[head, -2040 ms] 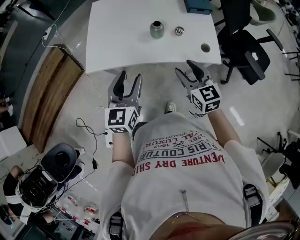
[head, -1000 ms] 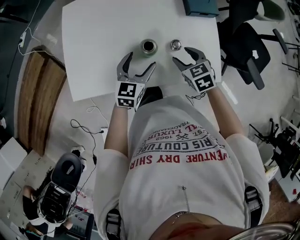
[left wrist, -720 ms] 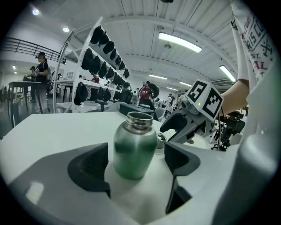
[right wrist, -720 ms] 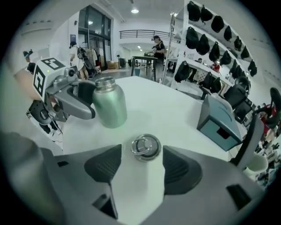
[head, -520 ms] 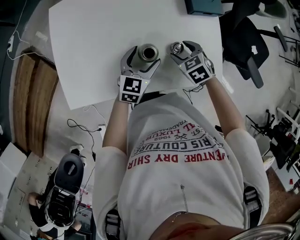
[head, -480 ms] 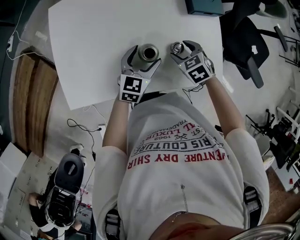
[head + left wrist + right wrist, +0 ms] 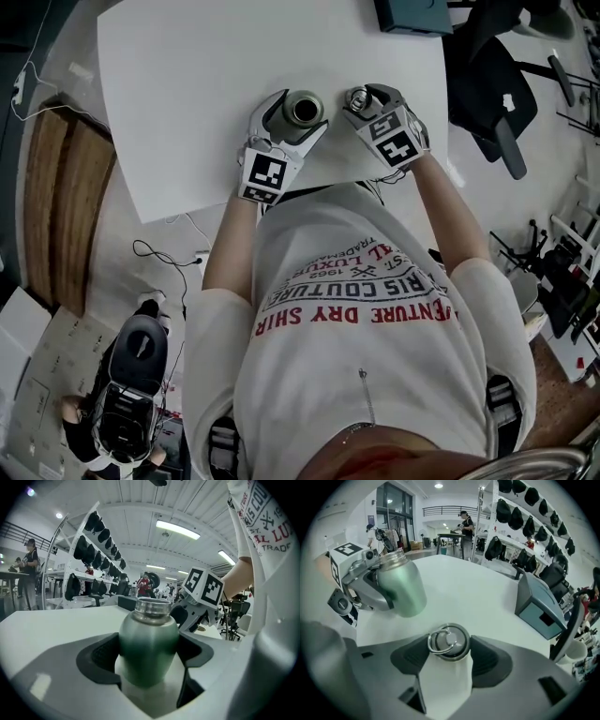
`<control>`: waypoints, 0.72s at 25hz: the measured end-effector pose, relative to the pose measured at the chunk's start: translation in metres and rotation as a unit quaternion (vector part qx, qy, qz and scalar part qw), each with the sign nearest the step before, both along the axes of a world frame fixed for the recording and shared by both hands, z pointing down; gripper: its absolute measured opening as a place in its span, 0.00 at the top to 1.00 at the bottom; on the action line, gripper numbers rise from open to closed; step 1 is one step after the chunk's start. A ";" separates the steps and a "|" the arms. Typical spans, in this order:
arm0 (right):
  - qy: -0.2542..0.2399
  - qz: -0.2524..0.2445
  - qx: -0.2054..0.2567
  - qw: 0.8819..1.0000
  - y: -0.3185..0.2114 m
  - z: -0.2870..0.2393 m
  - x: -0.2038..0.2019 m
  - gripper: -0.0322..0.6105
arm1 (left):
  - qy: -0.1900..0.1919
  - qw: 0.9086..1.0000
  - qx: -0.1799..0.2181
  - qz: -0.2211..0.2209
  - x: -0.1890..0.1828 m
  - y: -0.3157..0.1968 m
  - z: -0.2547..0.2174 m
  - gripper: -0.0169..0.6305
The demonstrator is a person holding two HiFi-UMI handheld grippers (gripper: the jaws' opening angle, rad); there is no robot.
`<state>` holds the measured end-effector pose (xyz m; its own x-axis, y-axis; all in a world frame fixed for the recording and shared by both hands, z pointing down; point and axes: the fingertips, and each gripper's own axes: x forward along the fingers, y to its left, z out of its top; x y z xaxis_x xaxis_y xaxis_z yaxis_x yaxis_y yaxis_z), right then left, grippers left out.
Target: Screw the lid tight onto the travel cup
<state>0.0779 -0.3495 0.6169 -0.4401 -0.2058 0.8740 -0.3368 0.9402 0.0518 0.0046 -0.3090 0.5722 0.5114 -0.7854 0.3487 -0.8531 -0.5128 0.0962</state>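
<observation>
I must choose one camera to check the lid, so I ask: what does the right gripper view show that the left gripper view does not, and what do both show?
Only the right gripper view: the lid with its ring, between the open right jaws, and a blue-grey box on the white table. Only the left gripper view: the person's printed shirt, and the green travel cup close up, gripped between the left jaws. Both: the travel cup, the table, and racks of dark caps.

Cup point(image 7: 304, 107) on table point(image 7: 187, 94), lid point(image 7: 357, 97) just right of it, box point(image 7: 412, 14) behind.
</observation>
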 end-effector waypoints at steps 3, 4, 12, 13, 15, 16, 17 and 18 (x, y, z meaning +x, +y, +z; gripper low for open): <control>0.003 -0.016 -0.002 1.000 0.001 -0.004 0.001 0.54 | 0.004 1.000 0.016 0.000 0.000 0.000 -0.001 0.38; -0.005 -0.016 -0.004 1.000 0.002 -0.010 -0.001 0.54 | 0.004 1.000 0.019 0.002 0.000 0.000 -0.001 0.39; -0.089 -0.079 0.007 0.993 0.011 -0.100 -0.037 0.54 | 0.007 1.000 0.019 0.013 0.001 0.003 -0.001 0.39; -0.094 -0.099 0.009 0.991 0.014 -0.110 -0.042 0.54 | 0.007 1.000 0.019 0.013 0.001 0.002 -0.001 0.39; -0.101 -0.143 0.009 0.984 0.024 -0.126 -0.052 0.54 | 0.007 1.000 0.019 0.012 0.002 0.000 -0.001 0.39; -0.102 -0.166 0.008 0.981 0.029 -0.132 -0.057 0.54 | 0.007 1.000 0.018 0.011 0.003 0.000 -0.001 0.39; -0.101 -0.188 0.008 0.977 0.036 -0.136 -0.061 0.54 | 0.008 1.000 0.017 0.011 0.004 0.000 -0.001 0.39; -0.098 -0.211 0.008 0.973 0.042 -0.139 -0.066 0.54 | 0.008 1.000 0.017 0.011 0.005 0.000 -0.002 0.39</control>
